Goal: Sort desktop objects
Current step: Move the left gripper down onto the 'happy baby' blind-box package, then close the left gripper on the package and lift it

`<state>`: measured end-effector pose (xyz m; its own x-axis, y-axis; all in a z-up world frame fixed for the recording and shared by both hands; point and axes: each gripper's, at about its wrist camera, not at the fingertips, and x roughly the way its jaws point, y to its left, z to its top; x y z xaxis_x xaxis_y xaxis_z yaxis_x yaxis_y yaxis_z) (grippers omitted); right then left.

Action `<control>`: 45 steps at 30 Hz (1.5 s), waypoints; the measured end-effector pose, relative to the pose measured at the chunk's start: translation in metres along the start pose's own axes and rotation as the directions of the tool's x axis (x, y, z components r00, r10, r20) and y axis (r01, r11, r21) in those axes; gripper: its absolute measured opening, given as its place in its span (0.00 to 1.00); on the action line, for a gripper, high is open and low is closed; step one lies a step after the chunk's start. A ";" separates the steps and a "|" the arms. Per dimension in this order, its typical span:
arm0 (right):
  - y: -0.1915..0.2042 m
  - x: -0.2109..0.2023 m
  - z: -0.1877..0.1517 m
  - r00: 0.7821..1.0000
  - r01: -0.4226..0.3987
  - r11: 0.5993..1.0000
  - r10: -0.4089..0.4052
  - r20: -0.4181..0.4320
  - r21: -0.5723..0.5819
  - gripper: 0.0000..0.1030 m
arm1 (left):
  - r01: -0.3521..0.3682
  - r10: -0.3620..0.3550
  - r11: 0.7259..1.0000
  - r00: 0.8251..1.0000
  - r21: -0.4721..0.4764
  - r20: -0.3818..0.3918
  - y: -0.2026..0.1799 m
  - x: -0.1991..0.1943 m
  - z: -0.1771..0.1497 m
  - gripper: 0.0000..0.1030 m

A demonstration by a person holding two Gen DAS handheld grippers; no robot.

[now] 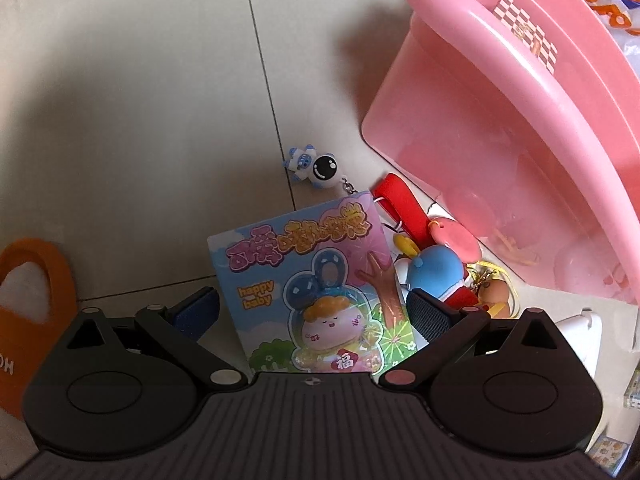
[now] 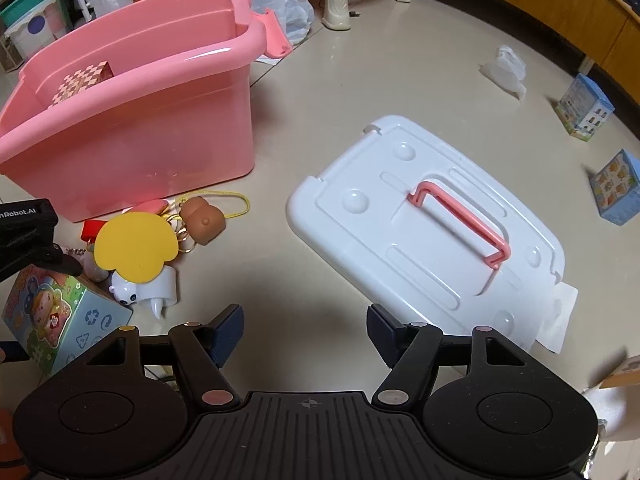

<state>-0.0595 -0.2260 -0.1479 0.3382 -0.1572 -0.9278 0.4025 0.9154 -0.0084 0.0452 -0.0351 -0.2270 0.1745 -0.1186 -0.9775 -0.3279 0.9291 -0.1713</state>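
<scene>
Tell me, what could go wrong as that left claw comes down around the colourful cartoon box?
1. The left claw stands open astride the cartoon box, and its right finger sits close to the blue toy, so closing might pinch or drag that toy too.
2. The robot keychain lies right by the box's far corner and could get nudged.
3. The box lies askew between the fingers, so it may twist.

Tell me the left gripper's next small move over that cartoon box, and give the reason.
Probably ease the left gripper a little lower and close on the cartoon box. Its jaws stand open on either side of the box, pads not yet pressing it, and the pink bin stands open just beyond. The right gripper is open over bare floor.
</scene>
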 end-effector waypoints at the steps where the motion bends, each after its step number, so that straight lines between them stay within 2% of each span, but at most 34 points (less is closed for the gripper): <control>1: 0.000 0.000 0.000 1.000 -0.001 1.000 0.001 -0.001 0.000 0.63 | 0.004 -0.004 1.000 1.000 0.003 0.003 0.001 0.000 -0.002 0.93; 9: -0.002 -0.001 0.000 1.000 -0.002 1.000 0.002 -0.002 0.007 0.64 | 0.005 -0.006 0.997 1.000 0.072 0.013 0.019 0.000 -0.027 0.88; 16: -0.003 -0.008 0.003 1.000 -0.008 1.000 0.008 0.012 0.014 0.64 | 0.011 -0.016 0.992 0.999 0.128 0.040 0.050 -0.019 -0.056 0.87; 18: -0.003 -0.012 0.004 1.000 -0.011 1.000 0.011 0.016 0.016 0.64 | 0.000 -0.009 0.990 0.998 0.144 0.060 0.027 -0.024 -0.049 0.87; 20: -0.003 -0.015 0.005 1.000 -0.016 1.000 0.016 0.017 0.022 0.64 | -0.006 -0.006 0.987 0.997 0.160 0.074 0.003 -0.033 -0.017 0.86; 21: -0.003 -0.017 0.005 1.000 -0.020 0.999 0.019 0.020 0.025 0.64 | -0.005 -0.009 0.985 0.997 0.173 0.081 0.000 -0.039 -0.012 0.86; 25: -0.004 -0.024 0.005 0.999 -0.029 0.999 0.028 0.023 0.035 0.64 | 0.019 -0.042 0.977 0.993 0.212 0.107 0.003 -0.069 -0.017 0.86; 27: -0.005 -0.029 0.005 0.999 -0.037 0.998 0.036 0.029 0.043 0.64 | 0.028 -0.057 0.974 0.991 0.224 0.124 -0.013 -0.061 -0.005 0.86; 30: -0.007 -0.036 0.005 0.998 -0.050 0.997 0.048 0.036 0.060 0.64 | 0.045 -0.085 0.967 0.985 0.251 0.150 -0.012 -0.106 -0.008 0.86; 32: -0.009 -0.040 0.005 0.998 -0.058 0.996 0.056 0.040 0.071 0.64 | 0.057 -0.102 0.965 0.981 0.257 0.164 -0.007 -0.158 -0.003 0.85; 40: -0.014 -0.052 0.005 0.995 -0.088 0.990 0.082 0.054 0.110 0.65 | 0.116 -0.181 0.944 0.965 0.309 0.191 -0.023 -0.209 0.020 0.85; 45: -0.012 -0.050 0.007 0.994 -0.106 0.988 0.101 0.051 0.113 0.65 | 0.149 -0.226 0.927 0.954 0.344 0.198 -0.041 -0.227 0.032 0.85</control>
<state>-0.0760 -0.2318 -0.0987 0.4196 -0.0829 -0.9039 0.4583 0.8789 0.1321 0.0490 -0.0352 0.0055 0.4242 -0.2540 -0.8692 0.0410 0.9643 -0.2618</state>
